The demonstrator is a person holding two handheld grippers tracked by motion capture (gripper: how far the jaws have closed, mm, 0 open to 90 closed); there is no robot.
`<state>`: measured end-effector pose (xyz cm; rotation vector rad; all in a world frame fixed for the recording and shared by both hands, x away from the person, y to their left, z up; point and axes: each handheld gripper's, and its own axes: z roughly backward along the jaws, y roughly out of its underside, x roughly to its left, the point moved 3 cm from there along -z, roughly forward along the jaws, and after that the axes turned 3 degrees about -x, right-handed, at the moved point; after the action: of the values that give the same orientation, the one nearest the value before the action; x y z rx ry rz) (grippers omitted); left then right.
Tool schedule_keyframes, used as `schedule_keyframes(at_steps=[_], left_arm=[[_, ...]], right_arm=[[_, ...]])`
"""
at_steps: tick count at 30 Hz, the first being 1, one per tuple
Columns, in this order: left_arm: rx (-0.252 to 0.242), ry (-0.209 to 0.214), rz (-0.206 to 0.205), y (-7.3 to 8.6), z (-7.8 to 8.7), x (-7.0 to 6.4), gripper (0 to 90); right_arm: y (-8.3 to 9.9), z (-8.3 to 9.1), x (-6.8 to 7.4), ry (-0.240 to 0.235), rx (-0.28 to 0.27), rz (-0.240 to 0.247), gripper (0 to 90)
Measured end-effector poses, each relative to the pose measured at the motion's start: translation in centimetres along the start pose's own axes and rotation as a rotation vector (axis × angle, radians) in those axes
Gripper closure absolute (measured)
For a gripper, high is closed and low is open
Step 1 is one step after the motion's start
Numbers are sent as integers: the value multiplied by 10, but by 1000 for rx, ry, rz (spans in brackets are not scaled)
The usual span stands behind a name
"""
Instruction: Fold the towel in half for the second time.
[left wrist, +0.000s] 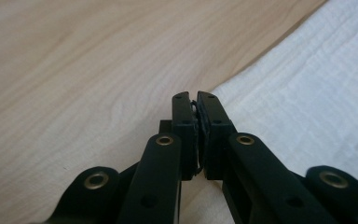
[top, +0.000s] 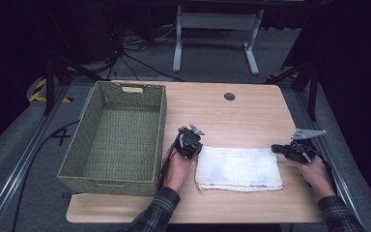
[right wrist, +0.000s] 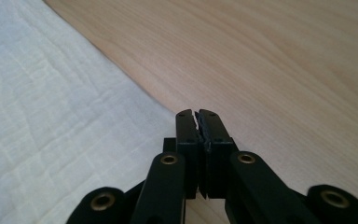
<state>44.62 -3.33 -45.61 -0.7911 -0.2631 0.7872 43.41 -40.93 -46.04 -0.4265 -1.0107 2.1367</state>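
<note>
Woven basket [top: 117, 137] at the table's left stands empty. Left gripper [top: 189, 141], jaws pressed together on nothing, sits at the left edge of the folded white towel [top: 238, 168]. Right gripper [top: 290, 151], likewise closed and empty, sits at its right edge. Judgement: towel folded, transfer to basket outstanding. No legible markings.

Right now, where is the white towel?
In the high view, the white towel lies flat on the table, right of the woven basket, between the left gripper and right gripper.
</note>
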Motion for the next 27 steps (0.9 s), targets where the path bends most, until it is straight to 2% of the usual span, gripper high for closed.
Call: schedule_keyframes(at_steps=[3, 6, 14, 16, 21, 27], left_arm=[[-47, -20, -10, -8, 8, 2, 868], [-52, -13, -13, -9, 14, 0, 867], [-77, 19, -26, 2, 34, -12, 867], [-77, 22, -53, 5, 41, -17, 867], [-66, 23, -87, 15, 49, -28, 867], [-44, 20, -114, 26, 58, -43, 867]], right_arm=[[-8, 5, -2, 14, -31, 4, 880], [-11, 10, 0, 17, -59, 8, 880], [-6, 25, 16, -4, -63, 41, 880], [-4, 29, 22, -8, -64, 49, 880], [1, 36, 33, -25, -62, 59, 880], [14, 48, 47, -47, -60, 59, 880]])
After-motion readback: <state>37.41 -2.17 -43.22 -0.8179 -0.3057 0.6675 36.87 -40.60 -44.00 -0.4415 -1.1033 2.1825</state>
